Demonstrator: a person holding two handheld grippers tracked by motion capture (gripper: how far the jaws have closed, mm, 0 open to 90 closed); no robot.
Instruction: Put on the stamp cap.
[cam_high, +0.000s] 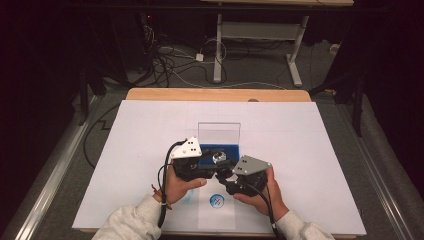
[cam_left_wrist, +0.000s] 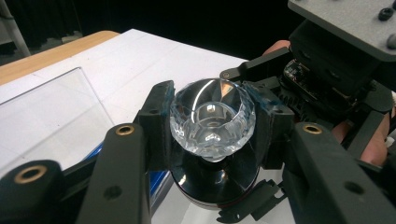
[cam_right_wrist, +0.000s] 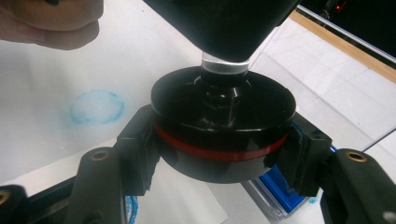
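Your left gripper is clamped on the clear glass knob. Its two jaws squeeze the shiny cut sides, one on each side, so the knob cannot turn or slip.

Your right gripper is clamped on the black round base just under the knob. Its jaws hug the base at the red ring. A short clear neck joins the knob to the base.

So you hold one thing with two grippers, top and bottom. That looks like a good way to twist the two parts, to screw them together or apart. I cannot tell which way you mean to turn.

In the high view, both of your hands are close together, near your edge of the white table. The left gripper and the right gripper meet in the middle, and the knob glints between them. It is held up above the table, not resting on it.

Just behind sits a clear box with a blue floor. The knob may belong in there. A small blue round mark is on the table close to you.

Keep both grips firm, since glass is slippery.
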